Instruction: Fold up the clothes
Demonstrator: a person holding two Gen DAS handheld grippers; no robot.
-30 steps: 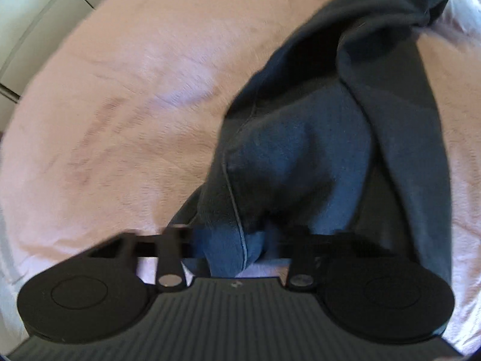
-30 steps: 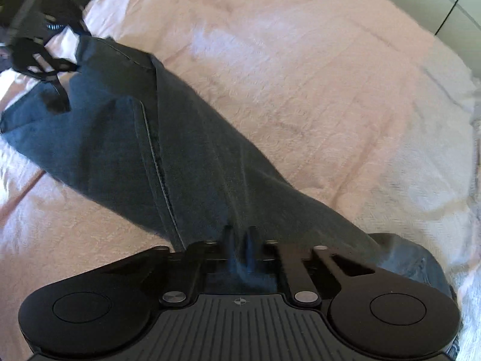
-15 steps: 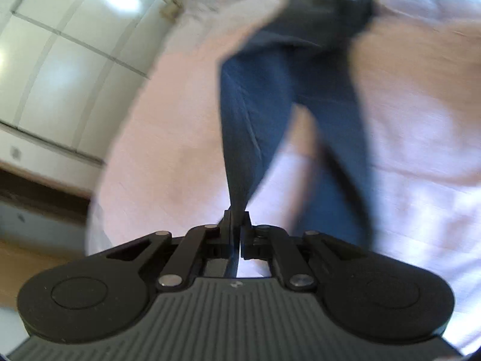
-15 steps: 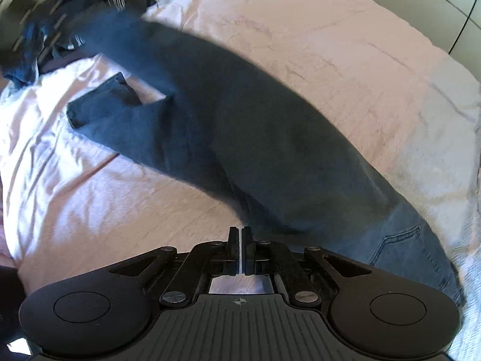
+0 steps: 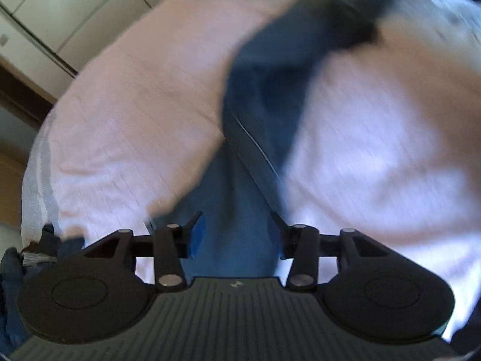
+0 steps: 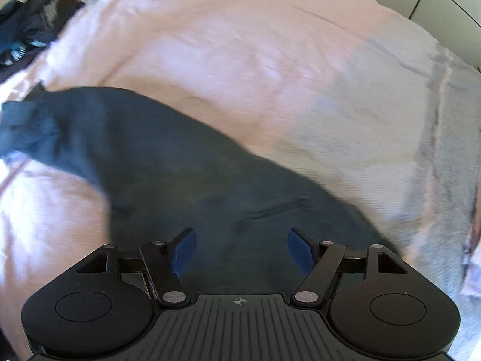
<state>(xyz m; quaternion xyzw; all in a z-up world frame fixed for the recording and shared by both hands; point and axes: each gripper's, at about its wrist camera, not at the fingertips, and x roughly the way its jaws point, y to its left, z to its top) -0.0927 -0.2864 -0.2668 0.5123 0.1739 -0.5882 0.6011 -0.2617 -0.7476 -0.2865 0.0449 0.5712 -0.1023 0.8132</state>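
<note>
We take the pink bedspread (image 6: pixel 240 60) as our landmark. No box, basket or other holder appears in either view; the dark blue jeans (image 6: pixel 168 162) lie straight on the bedspread.

Left wrist view: the jeans (image 5: pixel 270 96) run as a long band from the far right part of the bedspread (image 5: pixel 135 105) down toward the camera, passing between the fingers. The left gripper (image 5: pixel 233 231) is spread wide, and we cannot tell whether its blue-padded fingers (image 5: pixel 197 234) touch the cloth. A small heap of clothes (image 5: pixel 33 255) sits at the bedspread's near left edge. The picture is blurred.

Right wrist view: a pile of dark clothes (image 6: pixel 27 36) lies at the bedspread's far left corner. The jeans stretch from the left side to just under the right gripper (image 6: pixel 240 249), which hangs above the cloth, spread wide and gripping nothing.
</note>
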